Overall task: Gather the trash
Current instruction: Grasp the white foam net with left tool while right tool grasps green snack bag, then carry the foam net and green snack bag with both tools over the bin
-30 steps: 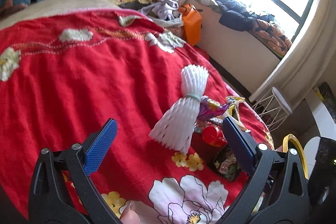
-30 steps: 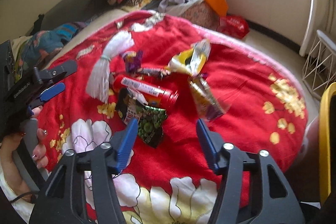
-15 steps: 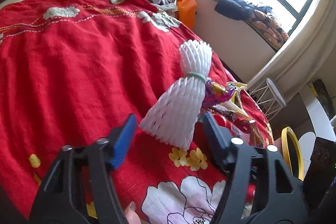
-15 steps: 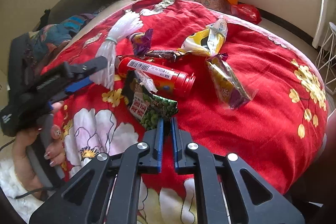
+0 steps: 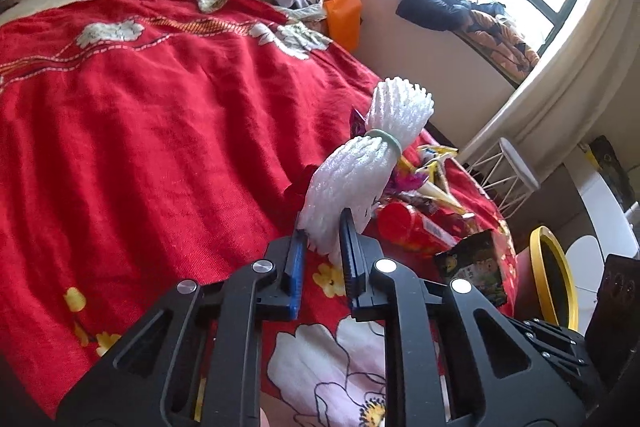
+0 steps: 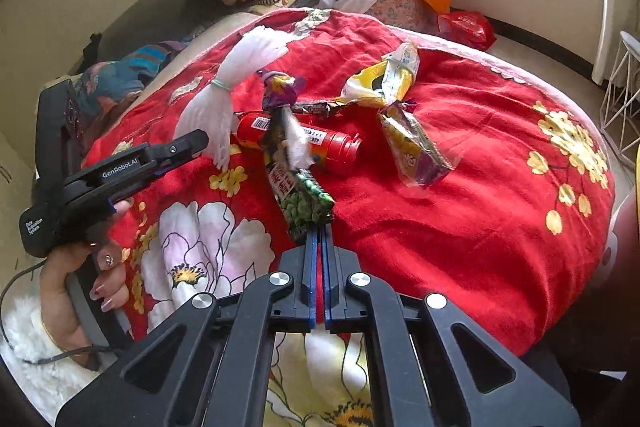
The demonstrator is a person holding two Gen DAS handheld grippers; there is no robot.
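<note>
Left wrist view: left gripper (image 5: 323, 227) pinches the near flared end of the white foam fruit net bound with a green elastic band (image 5: 360, 171); net rises toward 1 o'clock off the red floral bedspread (image 5: 160, 115). At 3 o'clock of it lie the red cylindrical plastic canister (image 5: 404, 227) and a dark snack packet (image 5: 472, 263).

Right wrist view: right gripper (image 6: 319, 227) is pressed together on the near edge of the green pea snack wrapper (image 6: 304, 195), which lifts toward 12 o'clock across the canister. Yellow crumpled wrapper (image 6: 384, 79) at 1 o'clock, clear purple-and-yellow packet (image 6: 416, 147) at 2 o'clock, both untouched.

Step, judged: both grasps made, lift-off starting. Next move calls for carrying both pieces to a bin; none identifiable, though a yellow-rimmed round object (image 5: 554, 279) sits at 3 o'clock in the left view.
</note>
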